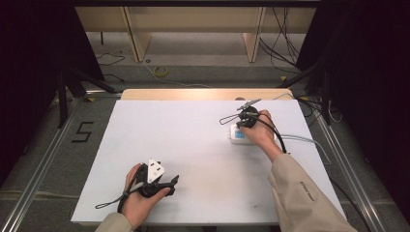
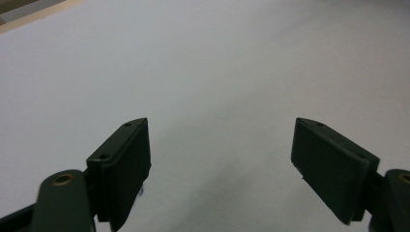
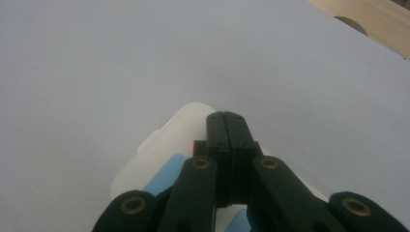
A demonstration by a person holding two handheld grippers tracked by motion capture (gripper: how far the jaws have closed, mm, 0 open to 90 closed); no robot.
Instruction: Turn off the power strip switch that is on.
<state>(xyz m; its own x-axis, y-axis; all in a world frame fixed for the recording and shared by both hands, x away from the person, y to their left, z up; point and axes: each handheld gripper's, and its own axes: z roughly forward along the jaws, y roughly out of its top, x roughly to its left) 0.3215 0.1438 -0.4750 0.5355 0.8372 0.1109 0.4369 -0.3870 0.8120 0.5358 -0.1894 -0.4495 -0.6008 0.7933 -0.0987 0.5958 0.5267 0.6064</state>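
The right hand-held gripper (image 3: 226, 126), its black jaws pressed together on nothing, hangs tip-down over a small white plastic device with rounded corners and a light blue screen (image 3: 159, 154), seemingly poised to poke a control near a tiny red mark on its face. That device (image 1: 239, 135) lies flat on the white bench (image 1: 193, 145), toward its far right side, partly under the person's right hand (image 1: 261, 133). Well apart at the near left, the left hand-held gripper (image 2: 220, 164) has its jaws spread wide over bare bench, apparently idle.
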